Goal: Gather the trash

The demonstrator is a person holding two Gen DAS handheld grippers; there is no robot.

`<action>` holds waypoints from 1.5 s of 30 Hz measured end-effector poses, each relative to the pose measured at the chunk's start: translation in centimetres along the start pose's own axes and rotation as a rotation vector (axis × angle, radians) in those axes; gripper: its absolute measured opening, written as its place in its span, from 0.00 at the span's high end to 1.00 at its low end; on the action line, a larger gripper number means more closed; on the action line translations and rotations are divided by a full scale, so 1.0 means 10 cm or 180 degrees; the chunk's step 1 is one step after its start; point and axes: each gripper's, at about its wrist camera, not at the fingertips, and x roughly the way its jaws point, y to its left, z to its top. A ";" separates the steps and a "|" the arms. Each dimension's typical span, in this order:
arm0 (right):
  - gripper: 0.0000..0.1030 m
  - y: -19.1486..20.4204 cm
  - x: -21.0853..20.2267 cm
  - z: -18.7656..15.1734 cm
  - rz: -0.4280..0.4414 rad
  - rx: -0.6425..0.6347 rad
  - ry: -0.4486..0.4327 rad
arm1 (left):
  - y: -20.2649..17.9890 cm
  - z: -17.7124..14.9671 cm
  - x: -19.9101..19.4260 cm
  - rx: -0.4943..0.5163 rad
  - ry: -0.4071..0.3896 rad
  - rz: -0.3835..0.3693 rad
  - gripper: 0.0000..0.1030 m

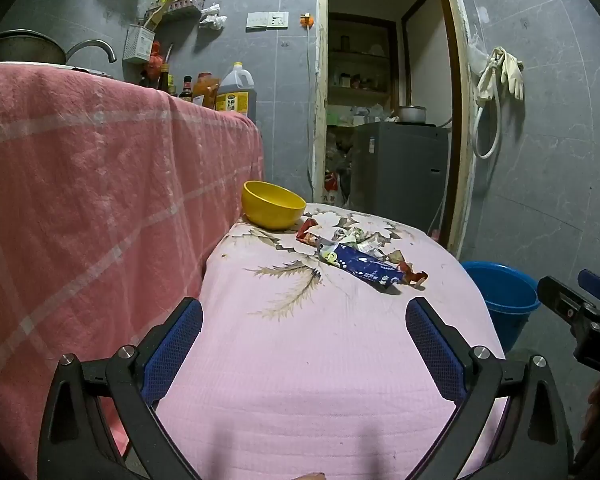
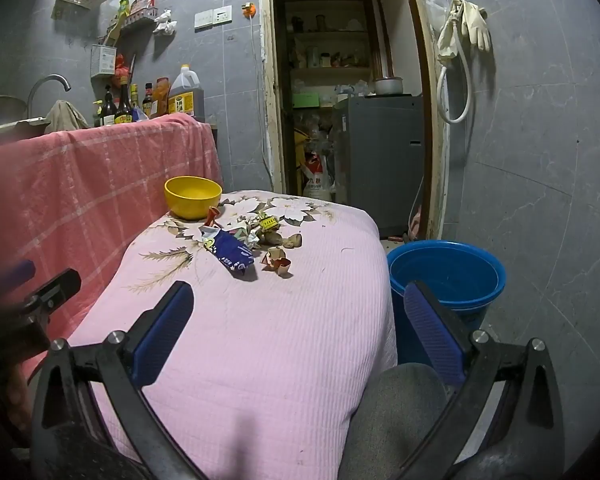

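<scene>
A pile of trash lies on the pink floral cloth of the table (image 1: 300,360): a blue snack wrapper (image 1: 360,266) (image 2: 232,255), a red wrapper (image 1: 306,232), crumpled paper (image 1: 356,238) (image 2: 256,232) and brown scraps (image 2: 280,262). A yellow bowl (image 1: 273,204) (image 2: 193,196) stands just behind it. A blue bucket (image 2: 446,272) (image 1: 504,296) sits on the floor right of the table. My left gripper (image 1: 304,320) is open and empty, over the near table. My right gripper (image 2: 298,304) is open and empty, near the table's right edge.
A counter draped in a pink checked towel (image 1: 100,184) rises at the left, with bottles (image 2: 120,108), a tap (image 1: 94,48) and a pot on it. An open doorway (image 2: 340,100) with a grey appliance is behind. Rubber gloves (image 2: 474,24) hang on the right wall.
</scene>
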 end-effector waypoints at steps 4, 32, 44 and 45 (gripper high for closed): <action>0.00 0.01 0.00 0.00 -0.0001 -0.0001 -0.0001 | 0.00 0.00 -0.01 0.0008 0.0005 -0.0013 0.03; 0.00 0.02 0.02 -0.02 0.0003 0.0007 0.0006 | -0.02 -0.02 -0.01 0.0008 0.0028 -0.0016 0.03; 0.00 0.01 0.03 -0.02 0.0004 0.0010 0.0009 | -0.02 -0.03 -0.02 0.0010 0.0033 -0.0014 0.03; 0.00 0.01 0.03 -0.02 0.0004 0.0011 0.0009 | -0.01 -0.02 0.00 0.0011 0.0035 -0.0015 0.03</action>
